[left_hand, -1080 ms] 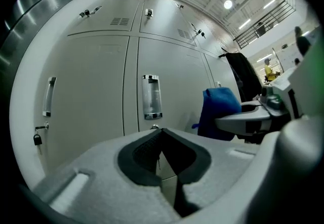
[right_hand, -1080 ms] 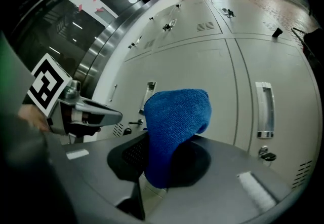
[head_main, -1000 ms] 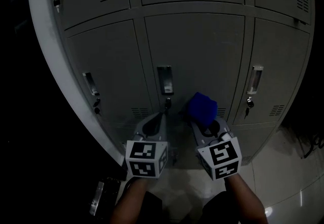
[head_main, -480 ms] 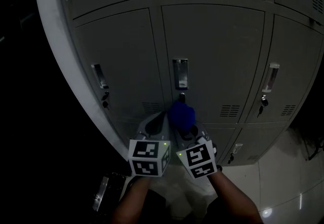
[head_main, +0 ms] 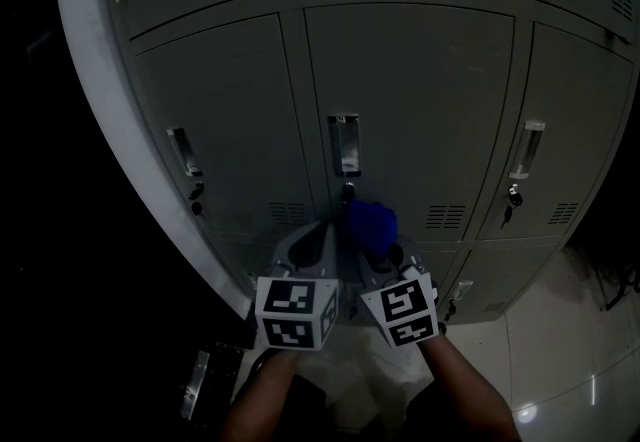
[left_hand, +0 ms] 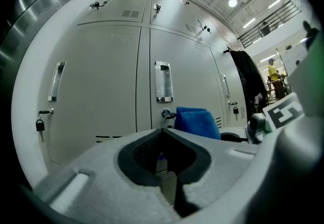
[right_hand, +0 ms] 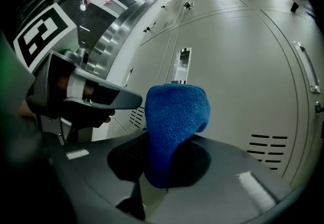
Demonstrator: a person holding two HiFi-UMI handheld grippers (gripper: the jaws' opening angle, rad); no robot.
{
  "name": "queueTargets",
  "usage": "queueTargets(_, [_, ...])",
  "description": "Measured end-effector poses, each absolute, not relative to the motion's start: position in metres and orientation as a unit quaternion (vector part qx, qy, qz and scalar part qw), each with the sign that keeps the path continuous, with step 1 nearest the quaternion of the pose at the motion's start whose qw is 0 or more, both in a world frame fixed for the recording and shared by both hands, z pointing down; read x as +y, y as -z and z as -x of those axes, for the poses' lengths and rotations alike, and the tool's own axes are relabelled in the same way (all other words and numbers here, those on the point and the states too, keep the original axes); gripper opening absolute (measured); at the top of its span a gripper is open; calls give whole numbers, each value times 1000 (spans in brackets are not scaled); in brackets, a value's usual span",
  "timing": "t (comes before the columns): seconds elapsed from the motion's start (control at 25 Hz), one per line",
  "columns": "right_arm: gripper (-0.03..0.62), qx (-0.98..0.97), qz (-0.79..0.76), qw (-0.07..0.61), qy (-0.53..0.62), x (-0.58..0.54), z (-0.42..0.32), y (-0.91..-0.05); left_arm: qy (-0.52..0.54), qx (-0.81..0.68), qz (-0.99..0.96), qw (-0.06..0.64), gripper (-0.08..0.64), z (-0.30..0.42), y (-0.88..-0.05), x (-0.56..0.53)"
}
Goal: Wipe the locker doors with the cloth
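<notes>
Straight ahead, grey locker doors (head_main: 410, 100) edge to edge, narrow seams between; darkness past the bank's left edge, pale floor tiles (head_main: 560, 350) free at lower right. Below the middle handle (head_main: 344, 145), left gripper (head_main: 318, 232) clenched on nothing, just beside right gripper (head_main: 385, 252). Clamps blue cloth (head_main: 371, 224) near the door, by the key (head_main: 347, 194).
</notes>
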State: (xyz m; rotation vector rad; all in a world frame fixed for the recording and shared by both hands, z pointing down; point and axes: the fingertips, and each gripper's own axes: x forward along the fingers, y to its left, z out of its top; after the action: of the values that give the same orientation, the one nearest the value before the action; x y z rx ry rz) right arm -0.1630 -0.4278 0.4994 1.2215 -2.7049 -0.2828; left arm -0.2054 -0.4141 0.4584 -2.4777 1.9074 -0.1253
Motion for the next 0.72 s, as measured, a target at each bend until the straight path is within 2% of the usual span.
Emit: queueTargets(0.72, [71, -860, -498, 89, 75, -450, 35, -503, 46, 562, 826, 15, 5, 122, -455, -423])
